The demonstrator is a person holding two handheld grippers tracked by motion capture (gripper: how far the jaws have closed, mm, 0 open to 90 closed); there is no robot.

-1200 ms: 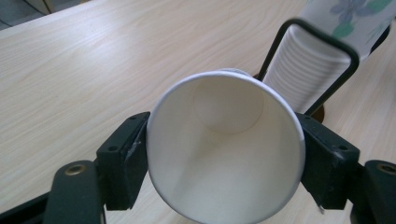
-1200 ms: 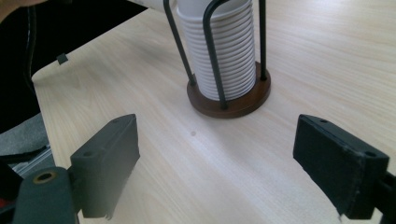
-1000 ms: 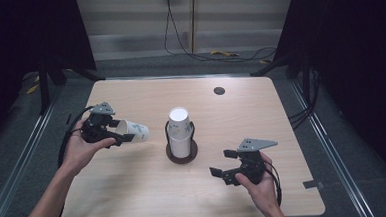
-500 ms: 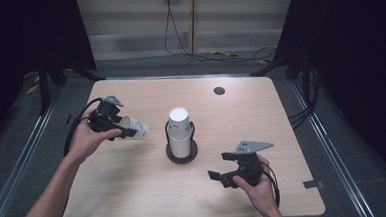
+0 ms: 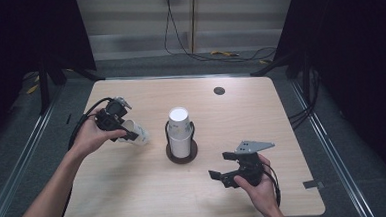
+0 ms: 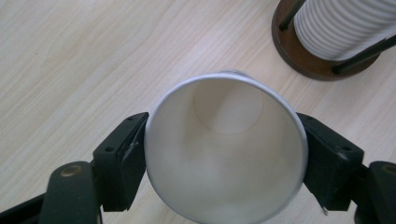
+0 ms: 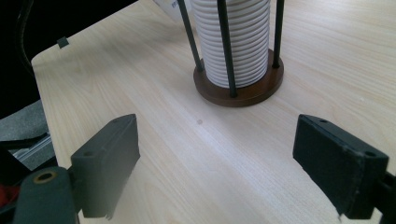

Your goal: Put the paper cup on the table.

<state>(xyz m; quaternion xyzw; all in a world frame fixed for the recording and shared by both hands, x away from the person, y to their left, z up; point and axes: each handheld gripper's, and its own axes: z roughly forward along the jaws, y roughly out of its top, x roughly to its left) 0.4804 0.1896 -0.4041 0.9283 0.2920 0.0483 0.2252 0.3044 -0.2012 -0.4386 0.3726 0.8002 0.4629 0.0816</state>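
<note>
A white paper cup (image 6: 224,154) sits between the jaws of my left gripper (image 6: 224,135), its open mouth facing the camera. Both pads touch its rim, and the jaws have just been opening around it. In the high view the left gripper (image 5: 131,133) holds the cup (image 5: 140,137) tilted low over the table, left of the cup stack (image 5: 179,131). The stack stands in a wire holder on a brown round base (image 5: 182,157). My right gripper (image 5: 220,166) hovers at the front right, open, with nothing between its jaws (image 7: 231,158), facing the stack (image 7: 233,37).
A small dark round disc (image 5: 219,91) lies near the table's far edge. Cables trail from both grippers. The holder's base and thin black rods (image 6: 317,51) stand close on the right of the held cup. Bare wood lies between the right gripper and the holder.
The left hand has shifted a little away and to the right, and the cup has tipped downward toward the table. The right gripper has stayed put.
</note>
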